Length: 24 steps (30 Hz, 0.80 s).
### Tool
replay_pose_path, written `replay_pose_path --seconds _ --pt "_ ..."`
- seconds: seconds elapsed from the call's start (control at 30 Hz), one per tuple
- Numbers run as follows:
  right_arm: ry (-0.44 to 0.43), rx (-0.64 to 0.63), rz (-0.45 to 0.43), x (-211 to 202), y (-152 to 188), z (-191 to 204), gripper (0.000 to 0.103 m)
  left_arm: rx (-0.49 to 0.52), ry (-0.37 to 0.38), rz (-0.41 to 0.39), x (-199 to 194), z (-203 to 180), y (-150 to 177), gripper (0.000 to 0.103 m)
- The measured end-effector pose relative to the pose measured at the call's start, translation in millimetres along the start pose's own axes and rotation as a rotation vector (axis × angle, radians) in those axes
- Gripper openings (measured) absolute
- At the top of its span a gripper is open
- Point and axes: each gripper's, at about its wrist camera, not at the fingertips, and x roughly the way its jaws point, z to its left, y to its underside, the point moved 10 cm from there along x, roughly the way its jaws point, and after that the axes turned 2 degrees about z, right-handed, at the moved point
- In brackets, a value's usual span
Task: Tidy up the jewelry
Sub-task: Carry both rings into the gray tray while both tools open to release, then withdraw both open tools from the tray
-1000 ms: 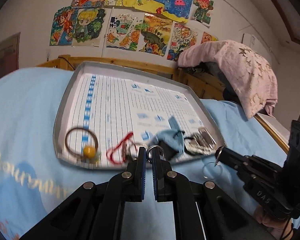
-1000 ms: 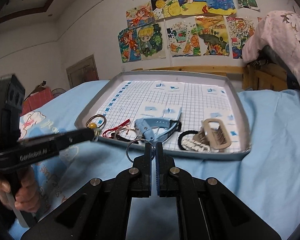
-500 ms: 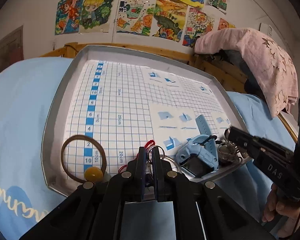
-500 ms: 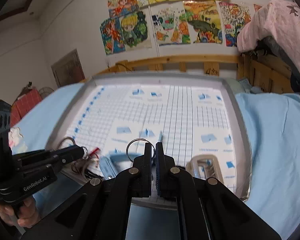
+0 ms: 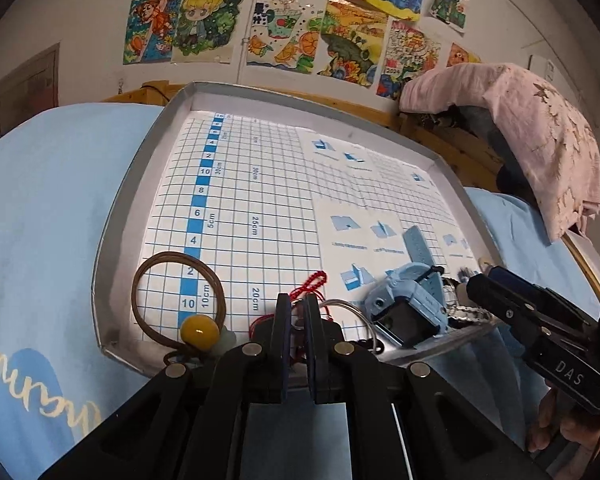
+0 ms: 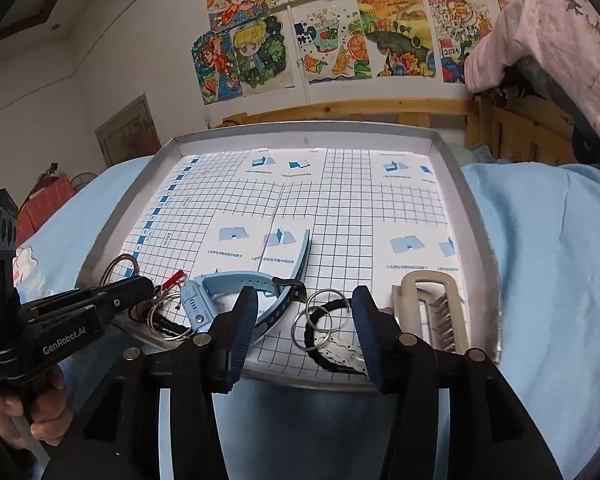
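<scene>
The right claw (image 6: 305, 320) stood spread wide over the near edge of the shallow grey tray lined with blue-gridded paper (image 6: 476, 216), and a pair of linked silver metal key rings (image 6: 320, 316) lay on the paper between its fingers, overlapping a black braided hair tie (image 6: 324, 354). That step looked finished as a release; the sound way on would be to lift straight back so neither finger dragged the rings or the beige plastic comb clip (image 6: 432, 308) just beside them.

The left claw (image 5: 296, 320) was pinched narrow on a small silver ring (image 5: 299, 323) above the tray's near edge, beside a red knotted cord (image 5: 308, 284) and a light-blue child's smartwatch (image 5: 408, 308). Lowering it onto bare paper before opening would probably keep it from tangling. A brown elastic loop with a yellow bead (image 5: 180, 300) lay to the left.

The claw bodies read "DAS" and "GenRobot.AI"; the paper carried "10cm", "20cm", "25cm", "30cm"; one wall drawing showed "2024".
</scene>
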Motion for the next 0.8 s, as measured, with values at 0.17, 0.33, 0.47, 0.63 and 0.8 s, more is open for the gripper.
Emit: replay_pose_path --seconds 0.17,0.33,0.47,0.63,0.8 --pt "-0.005 -0.004 -0.044 -19 -3 -4 0.061 -0.003 0.005 -0.015 -4 -1 0 0.006" --pt "0.001 0.025 -0.113 -39 -6 -15 0.065 0.017 0.006 -0.022 -7 -4 1 0.007" --pt "-0.025 0.072 -0.169 -54 -7 -22 0.081 0.027 0.017 -0.035 -12 -6 3 0.036" --pt "-0.017 0.079 -0.223 -68 -2 -25 0.083 0.023 0.008 -0.137 -32 -6 -5 0.079" --pt "-0.003 0.105 -0.272 -83 2 -32 0.087 0.023 0.011 -0.210 -60 -9 -7 0.095"
